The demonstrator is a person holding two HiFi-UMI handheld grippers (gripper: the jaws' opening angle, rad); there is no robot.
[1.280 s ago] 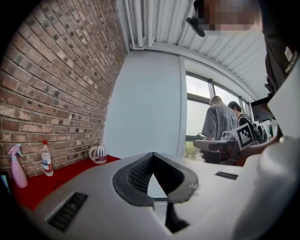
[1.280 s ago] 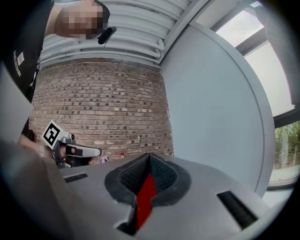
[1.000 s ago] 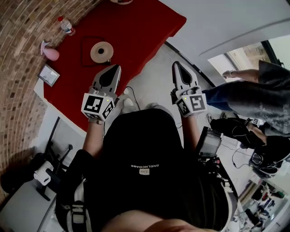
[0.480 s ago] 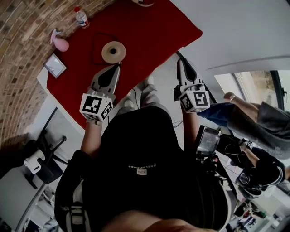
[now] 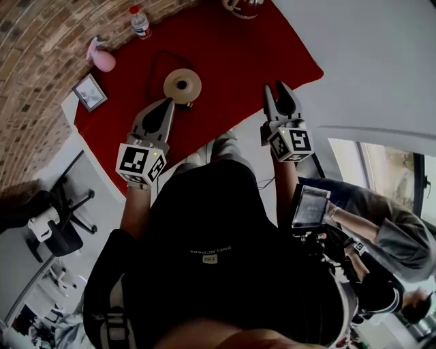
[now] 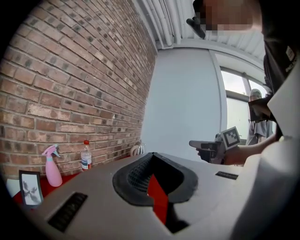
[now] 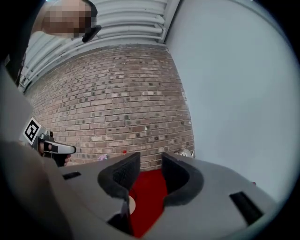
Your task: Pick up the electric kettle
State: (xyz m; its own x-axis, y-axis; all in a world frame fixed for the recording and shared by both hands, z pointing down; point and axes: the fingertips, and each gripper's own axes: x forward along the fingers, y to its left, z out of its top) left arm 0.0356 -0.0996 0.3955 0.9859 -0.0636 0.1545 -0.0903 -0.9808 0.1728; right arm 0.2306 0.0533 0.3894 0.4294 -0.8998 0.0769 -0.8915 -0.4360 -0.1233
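Head view: electric kettle [image 5: 240,5] stands at far end of red cloth [image 5: 231,54], cut by frame edge, well beyond both grippers. Right gripper [image 5: 281,88] looks nearer (my guess); jaws opening, nothing between. Left gripper [image 5: 170,102] has tips together, empty, near round base [image 5: 182,85].

Left gripper view: kettle small, far ahead by brick wall [image 6: 70,70], left of closed tips.

Right gripper view: kettle just right of jaw gap; handle side too small to tell.

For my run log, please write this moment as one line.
left gripper: jaws shut, empty | right gripper: jaws opening, empty | electric kettle: on far end of red cloth, not yet reached
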